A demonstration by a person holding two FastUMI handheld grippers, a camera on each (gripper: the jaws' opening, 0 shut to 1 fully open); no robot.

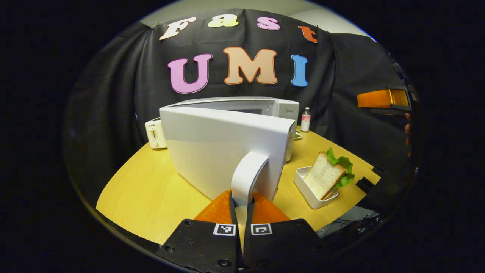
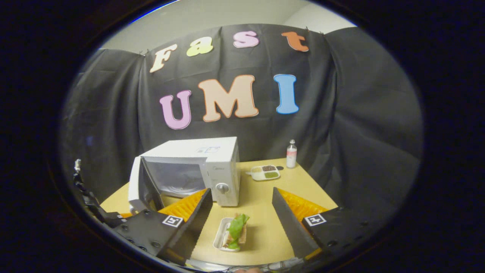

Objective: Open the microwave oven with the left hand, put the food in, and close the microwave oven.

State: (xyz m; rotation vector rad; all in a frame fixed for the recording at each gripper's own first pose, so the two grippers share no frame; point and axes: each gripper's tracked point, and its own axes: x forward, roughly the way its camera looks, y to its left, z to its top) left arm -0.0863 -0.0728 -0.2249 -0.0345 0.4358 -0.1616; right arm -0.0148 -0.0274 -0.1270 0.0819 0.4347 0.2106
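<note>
A staged recording booth: black cloth wall (image 2: 360, 125) behind a kitchen-dressed wooden table (image 2: 261, 212).

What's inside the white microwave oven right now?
In the right gripper view, the white microwave oven stands open; its lit cavity shows a round turntable plate with nothing visible on it. The open door hides the cavity's left edge.

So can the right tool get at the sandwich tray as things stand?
Probably yes: the right tool is open just above the sandwich tray, with nothing between; the microwave door swings off to the side.
</note>
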